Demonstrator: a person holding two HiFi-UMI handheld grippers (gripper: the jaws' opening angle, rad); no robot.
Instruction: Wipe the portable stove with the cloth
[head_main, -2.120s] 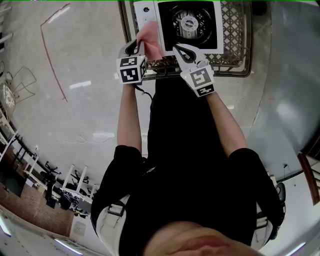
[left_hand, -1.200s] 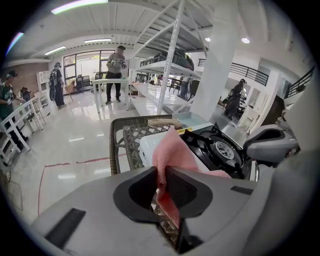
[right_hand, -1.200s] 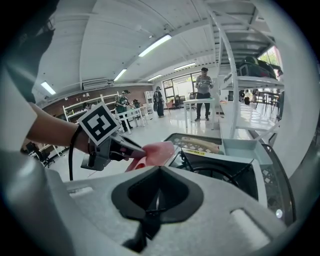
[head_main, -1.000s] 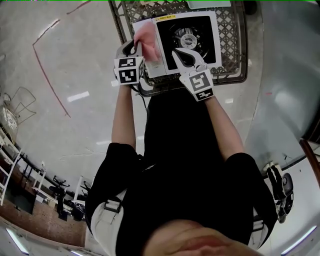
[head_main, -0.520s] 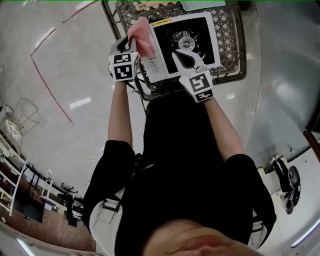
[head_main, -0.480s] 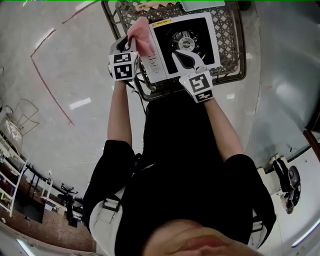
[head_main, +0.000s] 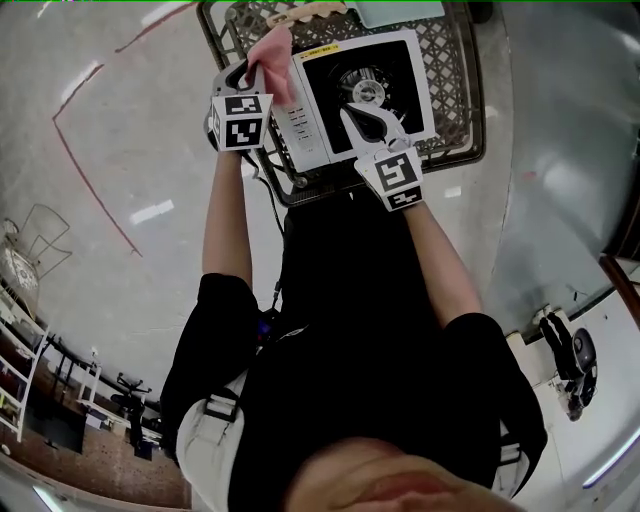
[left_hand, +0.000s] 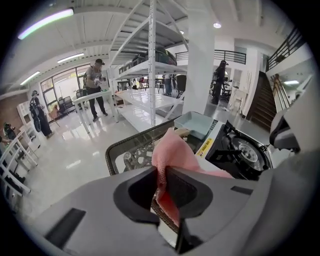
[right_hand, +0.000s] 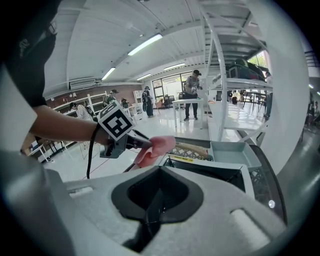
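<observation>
The portable stove (head_main: 375, 60) is white with a black burner top and sits on a woven lattice table (head_main: 455, 70). My left gripper (head_main: 258, 72) is shut on a pink cloth (head_main: 270, 50), which hangs at the stove's left edge by the control panel. In the left gripper view the cloth (left_hand: 172, 152) is pinched between the jaws, with the stove (left_hand: 240, 150) to the right. My right gripper (head_main: 352, 112) is shut with nothing in it, its tip over the stove's near side. The right gripper view shows the left gripper (right_hand: 142, 143), the cloth (right_hand: 156, 147) and the stove (right_hand: 210, 172).
A teal tray (left_hand: 195, 122) and a wooden piece (head_main: 300, 15) lie at the table's far side. White shelving (left_hand: 150, 65) and several people stand beyond it. Shiny floor with a red line (head_main: 90, 150) spreads to the left.
My left gripper has carried the pink cloth leftward and away from me, from over the control panel to the stove's left edge. The right gripper has stayed on the stove.
</observation>
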